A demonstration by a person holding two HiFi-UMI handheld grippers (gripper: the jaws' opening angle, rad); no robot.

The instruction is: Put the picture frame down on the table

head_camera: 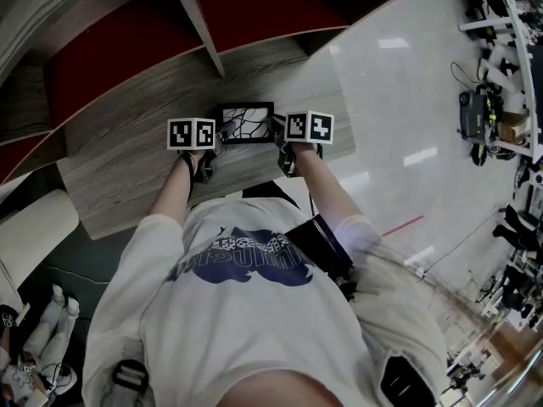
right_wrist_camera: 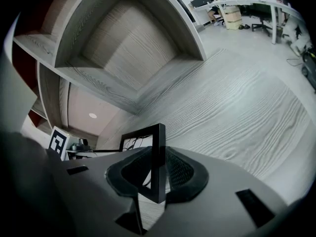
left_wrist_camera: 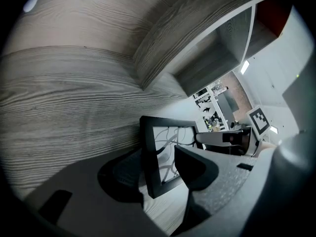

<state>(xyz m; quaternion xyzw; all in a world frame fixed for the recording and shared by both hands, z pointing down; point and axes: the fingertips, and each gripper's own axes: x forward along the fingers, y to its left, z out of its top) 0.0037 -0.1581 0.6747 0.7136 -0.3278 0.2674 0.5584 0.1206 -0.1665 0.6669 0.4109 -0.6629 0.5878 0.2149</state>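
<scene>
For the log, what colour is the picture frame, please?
Black picture frame; left gripper view shows it best.

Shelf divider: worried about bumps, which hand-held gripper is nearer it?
Left. The left hand-held gripper is straight in front of the shelf divider; the right hand-held gripper, across the picture frame, lies farther right.

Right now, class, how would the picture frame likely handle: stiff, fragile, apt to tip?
Probably stiff: the picture frame shows straight black edges while the left gripper and right gripper pinch opposite sides. Likely tippy if stood on edge, since its rail looks thin. If its front is glazed, it may crack when knocked.
</scene>
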